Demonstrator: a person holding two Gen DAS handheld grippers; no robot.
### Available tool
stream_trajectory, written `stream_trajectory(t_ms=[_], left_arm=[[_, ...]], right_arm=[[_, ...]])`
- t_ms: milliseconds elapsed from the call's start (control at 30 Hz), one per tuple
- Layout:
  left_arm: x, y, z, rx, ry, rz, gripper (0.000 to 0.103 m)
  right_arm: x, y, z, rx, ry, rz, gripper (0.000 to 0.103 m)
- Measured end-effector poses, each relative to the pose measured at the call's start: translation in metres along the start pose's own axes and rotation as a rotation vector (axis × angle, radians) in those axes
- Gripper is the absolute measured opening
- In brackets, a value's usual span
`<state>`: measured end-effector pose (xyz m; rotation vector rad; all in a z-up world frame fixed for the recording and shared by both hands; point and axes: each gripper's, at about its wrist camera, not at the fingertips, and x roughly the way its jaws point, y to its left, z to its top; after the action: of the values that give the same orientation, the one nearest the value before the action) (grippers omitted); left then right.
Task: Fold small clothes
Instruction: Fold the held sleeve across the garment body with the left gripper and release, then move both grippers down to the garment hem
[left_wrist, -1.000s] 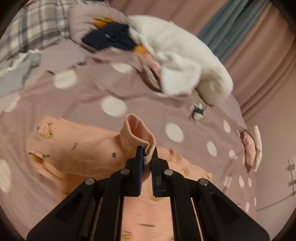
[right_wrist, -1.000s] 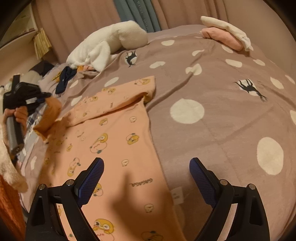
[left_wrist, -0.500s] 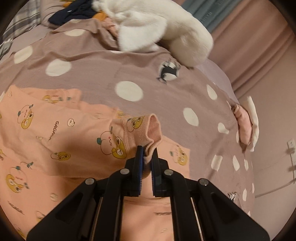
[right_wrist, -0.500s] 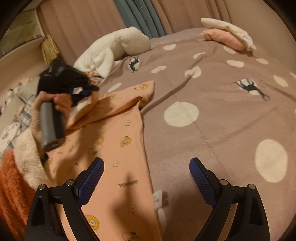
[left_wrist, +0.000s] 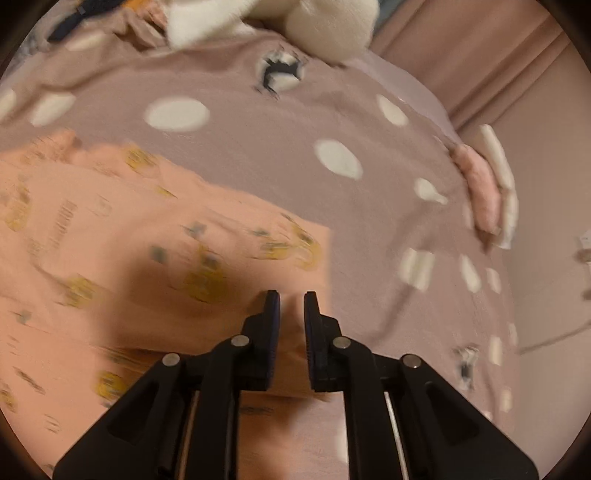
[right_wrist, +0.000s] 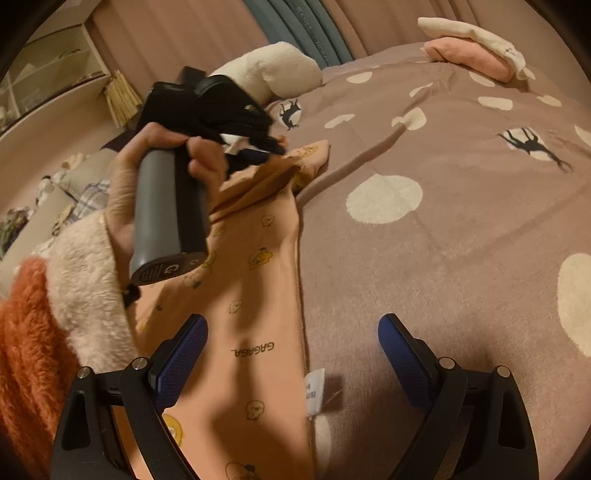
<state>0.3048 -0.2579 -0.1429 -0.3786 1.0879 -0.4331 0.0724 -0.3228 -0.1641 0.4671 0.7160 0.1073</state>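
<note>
A peach child's shirt with yellow cartoon prints (right_wrist: 255, 295) lies on the dotted mauve bedspread (right_wrist: 443, 229). One sleeve is folded across the body (left_wrist: 207, 266). My left gripper (left_wrist: 291, 299) hovers just over that folded sleeve, its jaws a small gap apart with nothing between them. It also shows in the right wrist view (right_wrist: 255, 147), held in a hand above the sleeve's cuff end. My right gripper (right_wrist: 291, 332) is wide open and empty, over the shirt's right edge near a white care label (right_wrist: 314, 391).
A white plush toy (right_wrist: 273, 70) lies at the head of the bed. Folded pink and cream clothes (right_wrist: 472, 48) sit at the far right edge. Dark and plaid clothes lie far left (right_wrist: 85, 195). Curtains hang behind the bed.
My left gripper carried the sleeve cuff across the shirt body, then opened slightly and let it go. The sleeve now lies folded over. My right gripper stayed open in place.
</note>
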Motion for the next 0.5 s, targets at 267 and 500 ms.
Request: stream_trajectory(t_ms=[267, 500], left_arm=[[-0.008, -0.022, -0.011, 0.061, 0.036, -0.086, 0.046], [-0.063, -0.016, -0.011, 0.099, -0.026, -0.101, 0.084]], right_arm=[[0.003, -0.003, 0.0, 0.015, -0.003, 0.054, 0.1], [0.003, -0.004, 0.001, 0.012, -0.001, 0.058, 0.102]])
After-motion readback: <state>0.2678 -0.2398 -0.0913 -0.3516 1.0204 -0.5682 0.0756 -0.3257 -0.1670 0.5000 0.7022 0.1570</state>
